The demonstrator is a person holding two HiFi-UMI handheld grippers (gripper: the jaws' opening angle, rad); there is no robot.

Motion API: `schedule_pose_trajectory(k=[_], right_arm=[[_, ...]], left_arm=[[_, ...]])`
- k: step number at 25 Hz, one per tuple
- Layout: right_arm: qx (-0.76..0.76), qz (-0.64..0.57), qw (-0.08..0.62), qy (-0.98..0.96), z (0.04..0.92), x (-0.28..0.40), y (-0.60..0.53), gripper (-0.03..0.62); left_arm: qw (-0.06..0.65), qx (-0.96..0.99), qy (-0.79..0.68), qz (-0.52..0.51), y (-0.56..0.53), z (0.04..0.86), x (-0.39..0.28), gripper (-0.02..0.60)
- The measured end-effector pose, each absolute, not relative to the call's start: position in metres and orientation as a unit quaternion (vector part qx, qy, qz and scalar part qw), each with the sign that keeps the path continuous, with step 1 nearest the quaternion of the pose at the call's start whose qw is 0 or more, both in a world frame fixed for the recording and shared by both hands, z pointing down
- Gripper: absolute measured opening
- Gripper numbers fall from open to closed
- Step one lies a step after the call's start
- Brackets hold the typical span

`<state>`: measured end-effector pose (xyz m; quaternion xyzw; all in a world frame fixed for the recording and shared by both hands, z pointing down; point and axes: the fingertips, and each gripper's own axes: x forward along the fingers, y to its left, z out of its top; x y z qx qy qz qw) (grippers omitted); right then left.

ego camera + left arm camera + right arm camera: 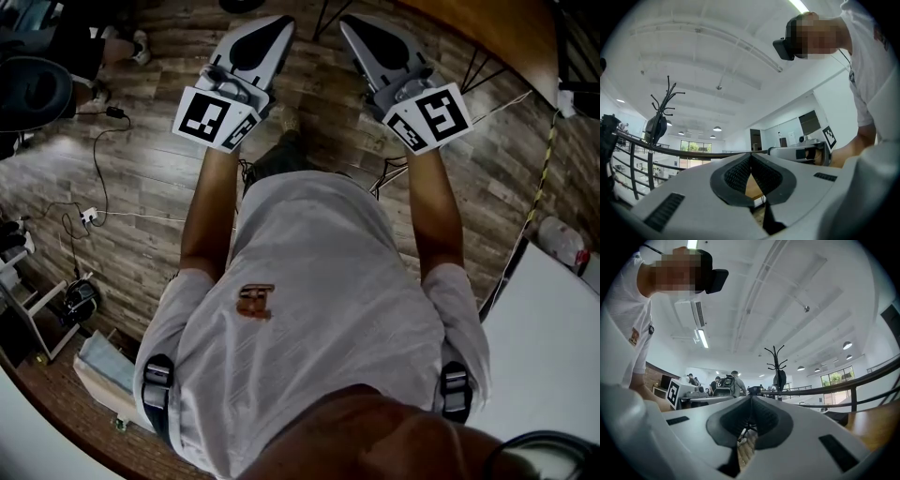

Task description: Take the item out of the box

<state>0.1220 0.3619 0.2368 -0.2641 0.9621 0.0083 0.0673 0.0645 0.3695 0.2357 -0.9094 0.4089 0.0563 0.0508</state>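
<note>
Left gripper: jaws clenching tip to tip, gripping nothing, pointing out over the wood-plank floor.
Right gripper: jaws likewise pressing together, empty, hovering beside the left.
White desk: its edge lying at the person's right.
Box, item: showing in no view.
</note>
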Motion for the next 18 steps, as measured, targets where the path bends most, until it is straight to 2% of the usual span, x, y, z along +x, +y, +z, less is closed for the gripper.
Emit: schedule_pose_trajectory(k=[18], right_arm=[[-0.304,0.001,0.036,0.952,0.252,0.026,0.158,0.034]], left_arm=[[0.051,-0.925,0.374,0.053,0.163,0.249,-0.029,0.02]])
